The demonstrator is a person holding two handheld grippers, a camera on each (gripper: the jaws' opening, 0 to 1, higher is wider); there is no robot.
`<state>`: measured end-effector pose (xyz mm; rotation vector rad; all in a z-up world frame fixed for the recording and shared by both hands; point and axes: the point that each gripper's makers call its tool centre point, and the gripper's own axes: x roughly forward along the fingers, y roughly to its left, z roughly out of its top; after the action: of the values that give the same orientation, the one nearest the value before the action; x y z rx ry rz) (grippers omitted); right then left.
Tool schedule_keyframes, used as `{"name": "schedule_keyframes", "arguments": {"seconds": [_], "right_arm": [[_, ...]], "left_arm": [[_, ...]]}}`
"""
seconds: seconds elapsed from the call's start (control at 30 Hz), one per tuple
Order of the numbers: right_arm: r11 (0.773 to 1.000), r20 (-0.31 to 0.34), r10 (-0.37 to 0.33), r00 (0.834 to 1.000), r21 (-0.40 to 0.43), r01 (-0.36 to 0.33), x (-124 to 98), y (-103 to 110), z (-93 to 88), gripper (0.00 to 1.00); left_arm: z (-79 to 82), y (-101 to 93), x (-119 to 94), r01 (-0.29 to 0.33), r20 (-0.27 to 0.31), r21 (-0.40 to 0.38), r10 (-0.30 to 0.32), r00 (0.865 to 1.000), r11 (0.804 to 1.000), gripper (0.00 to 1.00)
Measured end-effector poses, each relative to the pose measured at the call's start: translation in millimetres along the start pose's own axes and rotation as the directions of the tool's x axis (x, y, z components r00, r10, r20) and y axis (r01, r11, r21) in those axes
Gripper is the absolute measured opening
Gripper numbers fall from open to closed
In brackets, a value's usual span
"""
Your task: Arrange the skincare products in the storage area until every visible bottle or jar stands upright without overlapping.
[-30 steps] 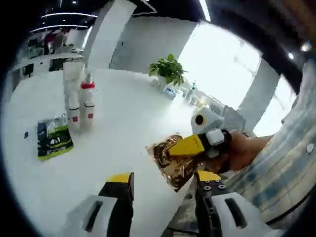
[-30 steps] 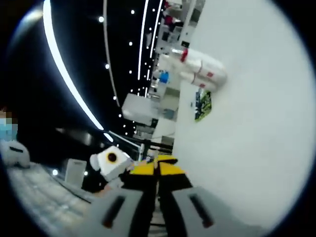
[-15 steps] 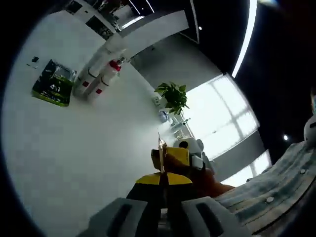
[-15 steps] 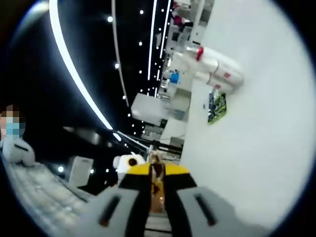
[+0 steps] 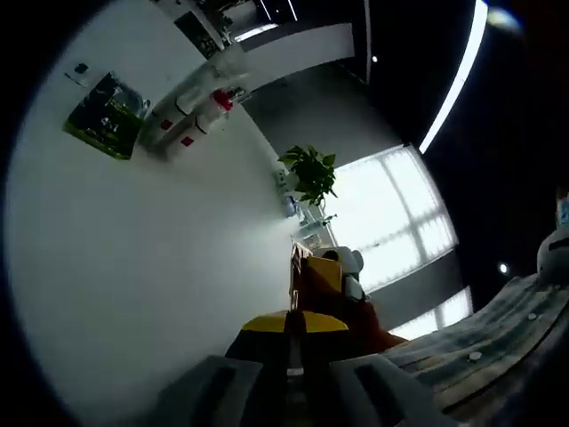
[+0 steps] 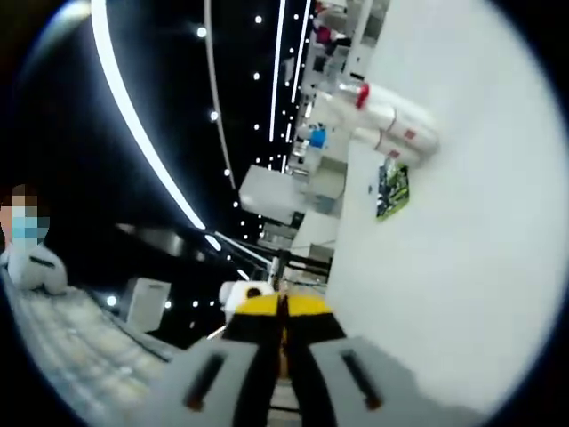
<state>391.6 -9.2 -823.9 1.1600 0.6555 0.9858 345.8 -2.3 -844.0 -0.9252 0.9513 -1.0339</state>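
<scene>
Left gripper (image 5: 292, 322): jaws pinched together on the edge of a crinkled gold foil pouch (image 5: 293, 260); a second ago they stood wide apart.

Right gripper (image 6: 283, 310): jaws narrow, clamped on the same pouch from the opposite side.

Pouch is held off the white counter (image 5: 133, 267), well apart from the cluster of white red-capped bottles (image 5: 191, 120).

Flat green sachet (image 5: 107, 114): just beside the bottles.

Potted green plant (image 5: 308, 173): beyond the bottles.

Judgement: the two-gripper hold suggests the pouch is being reoriented before placement.
</scene>
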Motion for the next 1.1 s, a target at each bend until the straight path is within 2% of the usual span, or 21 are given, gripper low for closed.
{"name": "schedule_keyframes", "arguments": {"seconds": [0.13, 0.2, 0.63, 0.77, 0.87, 1.03, 1.1], "right_arm": [[1.000, 0.010, 0.001, 1.000, 0.009, -0.001, 0, -1, 3.1, 0.00], [1.000, 0.003, 0.002, 1.000, 0.011, -0.002, 2, -1, 1.9, 0.00], [0.999, -0.018, 0.019, 1.000, 0.028, -0.019, 1, -4, 0.2, 0.00], [0.999, -0.016, 0.008, 1.000, 0.032, -0.008, 2, -8, -1.3, 0.01], [1.000, -0.010, -0.004, 1.000, 0.026, 0.004, 5, -12, -4.1, 0.06], [1.000, -0.036, -0.015, 0.999, -0.017, 0.014, 9, -14, -8.5, 0.16], [0.997, -0.050, -0.049, 0.998, -0.060, 0.046, 8, -17, -9.7, 0.22]], "left_arm": [[1.3, -1.8, -3, 0.011, 0.004, -0.003, -0.011, 1.000, 1.000, 0.02], [1.5, -1.2, -4, 0.003, -0.003, 0.020, -0.003, 1.000, 1.000, 0.01], [0.6, -2.3, -4, -0.003, 0.017, -0.042, 0.004, 1.000, 0.999, 0.01], [0.4, 0.3, -6, -0.031, 0.008, -0.050, 0.031, 0.999, 0.998, 0.01], [-0.1, 2.8, -12, -0.050, 0.023, -0.054, 0.051, 0.998, 0.997, 0.01], [-1.0, 7.7, -24, -0.057, 0.061, -0.082, 0.062, 0.996, 0.995, 0.01], [1.4, 12.5, -28, -0.065, 0.080, -0.097, 0.072, 0.994, 0.993, 0.01]]}}
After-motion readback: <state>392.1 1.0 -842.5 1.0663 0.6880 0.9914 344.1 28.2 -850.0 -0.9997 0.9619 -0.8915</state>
